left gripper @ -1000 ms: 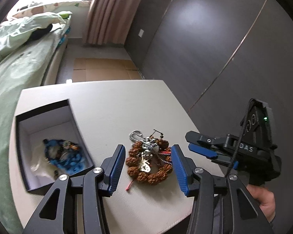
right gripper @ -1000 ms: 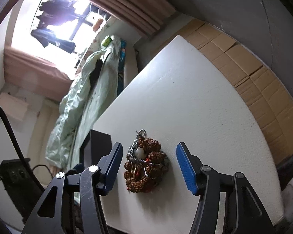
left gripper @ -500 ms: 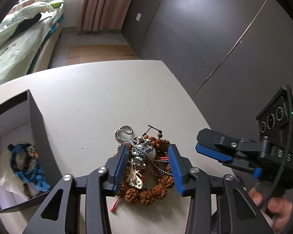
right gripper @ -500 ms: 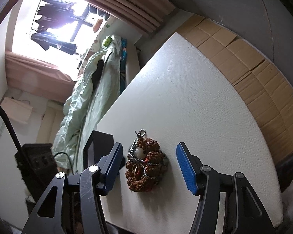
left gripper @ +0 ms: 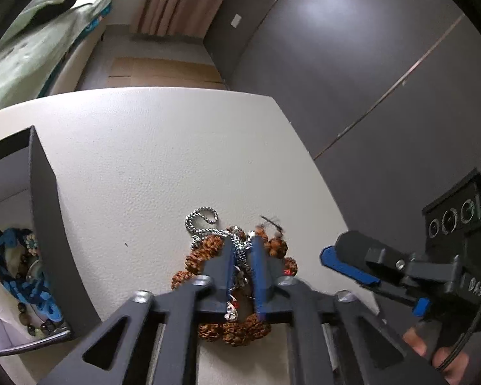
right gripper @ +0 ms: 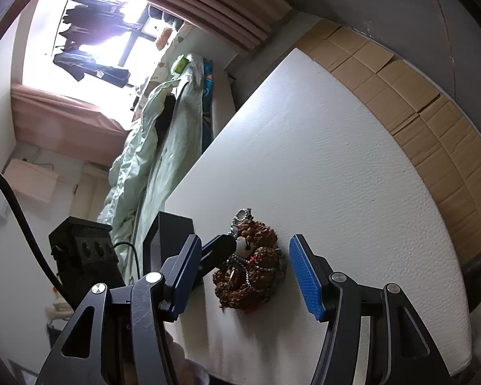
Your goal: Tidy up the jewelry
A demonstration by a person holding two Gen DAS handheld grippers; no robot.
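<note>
While my left claw [left gripper: 242, 258] closes on the silver chain [left gripper: 205, 224] atop the brown beads [left gripper: 234, 329], that heap lies near the table's [left gripper: 163, 147] close edge, just right of the open box [left gripper: 43, 224]. My right claw [right gripper: 243, 272] hangs half open and empty; bare tabletop stretches beyond.

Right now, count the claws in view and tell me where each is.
2. The left claw is closing on the silver chain atop the brown bead pile. The right claw stands open, beside that pile.
</note>
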